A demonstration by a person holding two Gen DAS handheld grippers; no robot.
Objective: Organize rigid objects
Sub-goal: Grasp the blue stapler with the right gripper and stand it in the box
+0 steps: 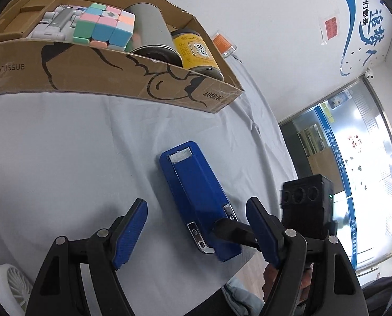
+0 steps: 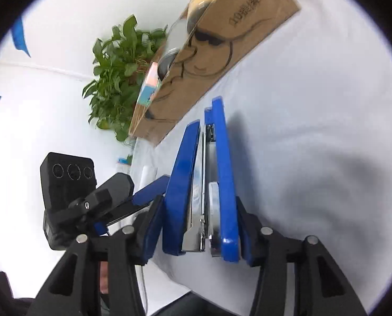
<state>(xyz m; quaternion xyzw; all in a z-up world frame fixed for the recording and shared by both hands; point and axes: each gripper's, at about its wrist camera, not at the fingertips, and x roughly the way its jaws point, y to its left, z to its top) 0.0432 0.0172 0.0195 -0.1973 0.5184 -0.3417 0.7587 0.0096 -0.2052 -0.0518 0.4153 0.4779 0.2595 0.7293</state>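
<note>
White cloth (image 1: 64, 158) is spread over the table, with a pale wall behind it and a glass partition seen at the right of the left wrist view. At the far left corner of the table a shallow cardboard box (image 1: 103, 71) is set, already filled with a grey toy block (image 1: 56, 23), a pastel puzzle cube (image 1: 103, 26), a grey tin (image 1: 151, 29) lying on its side and a yellow-labelled jar (image 1: 196, 50), all packed side by side. A leafy green plant (image 2: 116, 65) is seen beyond the box in the right wrist view.

The left gripper (image 1: 196, 231) is held with its blue pads well apart and nothing pressed between them; bare cloth lies under its left pad. The right gripper (image 2: 198, 226) is clamped on the near end of a blue stapler (image 1: 193, 192), one pad against each blue face, as the right wrist view shows. In the left wrist view its black finger (image 1: 230, 231) is seen touching the stapler's chrome hinge end.

The stapler rests near the table's right front edge, its hinge end close to that edge and its nose pointed toward the box. Open cloth is left between the nose and the box wall, and a wide bare stretch lies to the stapler's left. The body is glossy blue with a metal plate at the nose and chrome at the hinge.
</note>
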